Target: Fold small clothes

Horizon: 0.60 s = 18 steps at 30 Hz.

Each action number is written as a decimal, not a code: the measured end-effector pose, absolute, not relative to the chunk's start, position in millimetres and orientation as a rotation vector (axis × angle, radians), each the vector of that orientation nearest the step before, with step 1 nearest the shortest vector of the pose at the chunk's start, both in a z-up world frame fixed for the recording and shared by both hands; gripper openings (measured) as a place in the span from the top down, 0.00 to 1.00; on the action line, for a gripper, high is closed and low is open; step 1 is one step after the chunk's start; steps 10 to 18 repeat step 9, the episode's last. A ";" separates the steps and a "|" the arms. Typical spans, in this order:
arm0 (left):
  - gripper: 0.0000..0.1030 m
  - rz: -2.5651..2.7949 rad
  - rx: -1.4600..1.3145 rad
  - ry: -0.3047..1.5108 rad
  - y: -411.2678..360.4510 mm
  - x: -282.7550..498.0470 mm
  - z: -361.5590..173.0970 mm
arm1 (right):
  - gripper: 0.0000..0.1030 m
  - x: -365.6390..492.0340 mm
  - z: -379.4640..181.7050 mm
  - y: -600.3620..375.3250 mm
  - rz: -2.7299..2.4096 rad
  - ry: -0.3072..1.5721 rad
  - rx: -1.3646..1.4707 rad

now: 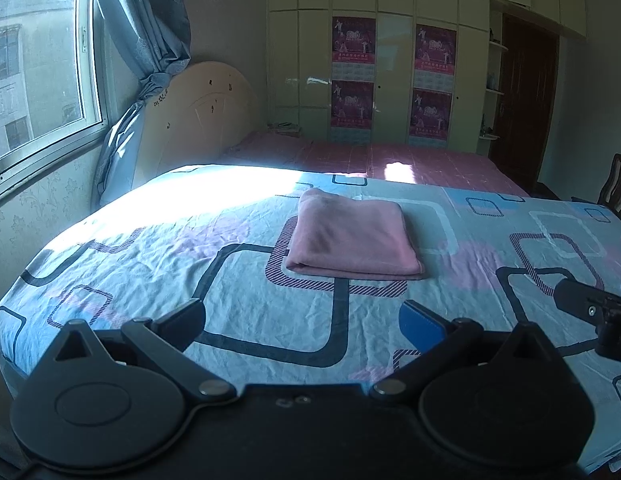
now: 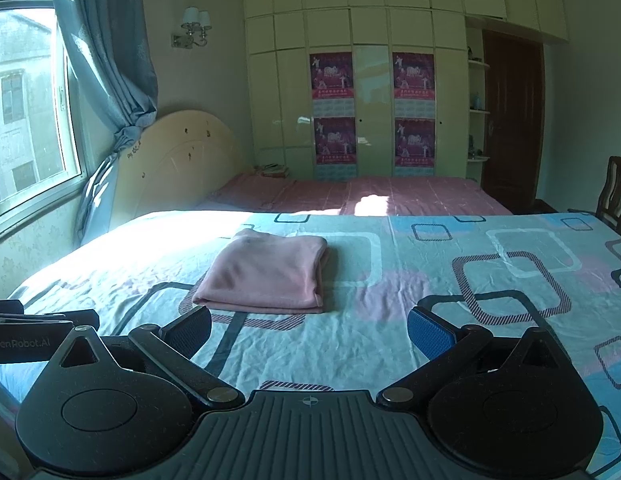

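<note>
A pink garment (image 1: 352, 236) lies folded into a neat rectangle on the patterned sheet (image 1: 170, 248), and also shows as the pink garment (image 2: 266, 272) left of centre in the right wrist view. My left gripper (image 1: 302, 320) is open, held back from the garment's near edge with nothing between its fingers. My right gripper (image 2: 308, 330) is open too, just short of the garment's near right corner and empty. The right gripper's tip (image 1: 586, 304) shows at the right edge of the left wrist view; the left gripper's body (image 2: 30, 332) shows at the left edge of the right wrist view.
The patterned sheet (image 2: 470, 280) covers a wide flat surface. Behind it lies a bed with a pink cover (image 1: 370, 158) and a beige headboard (image 1: 194, 116). A window and blue curtain (image 1: 142, 40) stand at left, wardrobes (image 2: 370, 100) at the back, a wooden chair (image 2: 614, 192) at right.
</note>
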<state>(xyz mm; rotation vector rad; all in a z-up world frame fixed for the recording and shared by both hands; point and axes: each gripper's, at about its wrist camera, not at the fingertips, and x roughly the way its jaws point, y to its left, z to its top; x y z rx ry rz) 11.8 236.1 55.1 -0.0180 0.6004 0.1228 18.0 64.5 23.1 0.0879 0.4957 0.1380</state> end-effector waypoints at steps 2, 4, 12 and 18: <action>0.00 0.103 -0.029 0.594 235.1 16.2 52.0 | 0.00 21.5 20.4 62.9 0.133 0.501 0.092; 0.02 0.094 -0.052 0.580 235.7 21.7 48.1 | 0.00 26.9 16.8 61.0 0.125 0.514 0.096; 0.00 0.089 -0.051 0.621 236.2 56.7 34.5 | 0.00 46.1 1.3 50.5 0.098 0.550 0.100; 0.00 0.089 -0.051 0.621 236.2 56.7 34.5 | 0.00 46.1 1.3 50.5 0.098 0.550 0.100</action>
